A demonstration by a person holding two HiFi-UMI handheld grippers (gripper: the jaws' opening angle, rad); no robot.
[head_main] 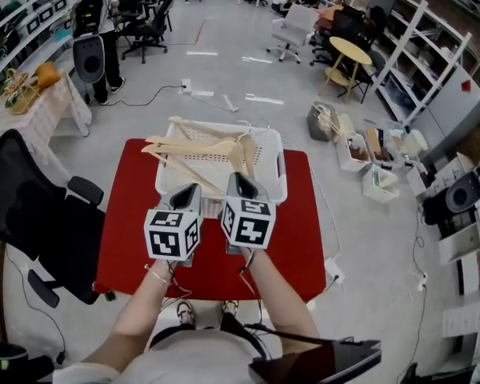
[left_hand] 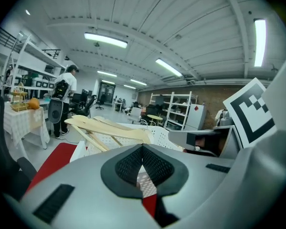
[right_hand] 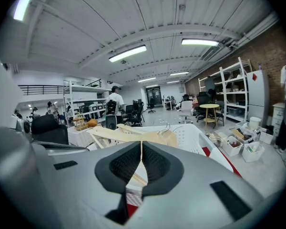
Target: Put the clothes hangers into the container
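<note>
Left gripper (head_main: 189,192), right gripper (head_main: 242,184) side by side; jaws apparently together, empty.

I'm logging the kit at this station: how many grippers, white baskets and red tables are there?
Handheld two-jaw grippers: 2 (left gripper, right gripper)
White perforated plastic basket: 1
Red table: 1
Total: 4

A rectangular red-topped counter (head_main: 128,238) stood on a pale grey floor (head_main: 224,62). Directly on it sat a white perforated plastic basket (head_main: 269,146), set toward the far edge and roughly centred. Bare red surface showed on both sides and along the near edge.
</note>
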